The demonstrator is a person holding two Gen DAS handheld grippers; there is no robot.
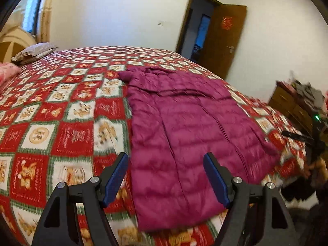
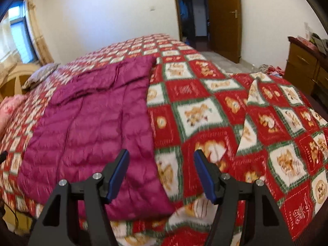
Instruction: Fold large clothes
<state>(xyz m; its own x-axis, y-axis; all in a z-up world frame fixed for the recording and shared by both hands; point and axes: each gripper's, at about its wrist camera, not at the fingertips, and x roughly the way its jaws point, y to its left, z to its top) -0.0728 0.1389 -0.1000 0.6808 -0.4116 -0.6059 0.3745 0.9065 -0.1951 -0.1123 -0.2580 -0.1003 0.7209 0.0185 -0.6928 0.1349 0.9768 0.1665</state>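
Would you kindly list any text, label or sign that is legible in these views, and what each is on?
Nothing can be read for certain.
Door: a red paper sign, too blurred to read.
Bedspread: script in the red squares, too blurred to read.
Jacket: no label or brand visible.
Both grippers, left and right: no markings visible.

The left claw (image 1: 166, 177) has its two blue-padded fingers (image 1: 115, 179) spread wide apart, gripping nothing. The right claw (image 2: 162, 175) is likewise spread, its blue pads (image 2: 205, 177) parted and bare. Both point forward and slightly down.
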